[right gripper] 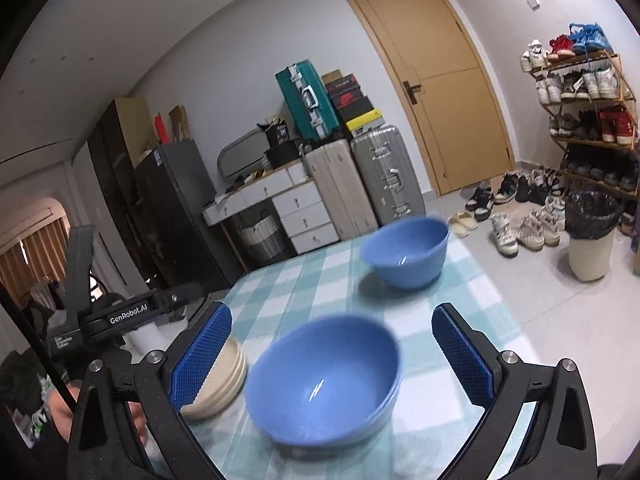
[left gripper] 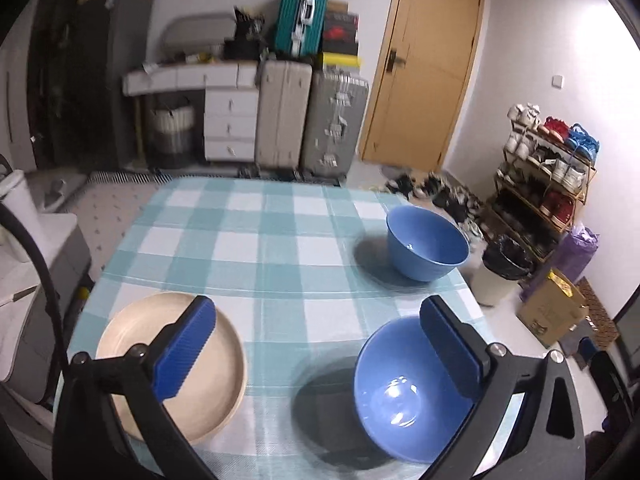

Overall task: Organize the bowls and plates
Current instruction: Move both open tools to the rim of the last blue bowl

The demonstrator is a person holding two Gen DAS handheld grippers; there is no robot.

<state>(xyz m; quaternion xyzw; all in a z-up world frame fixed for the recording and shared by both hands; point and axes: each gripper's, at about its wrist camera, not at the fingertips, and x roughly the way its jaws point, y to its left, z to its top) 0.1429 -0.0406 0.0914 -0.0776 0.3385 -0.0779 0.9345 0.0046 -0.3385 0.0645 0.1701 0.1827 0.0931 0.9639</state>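
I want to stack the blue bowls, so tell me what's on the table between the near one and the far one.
Nothing: only bare checked tablecloth lies between the near blue bowl and the far blue bowl. Both wrist views show that stretch clear.

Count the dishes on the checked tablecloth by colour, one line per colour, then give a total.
Blue bowls: 2, the near bowl and the far bowl.
Beige plates: 1 stack; the right wrist view shows layered rims, number unclear.
Total: 3 dish items counted.
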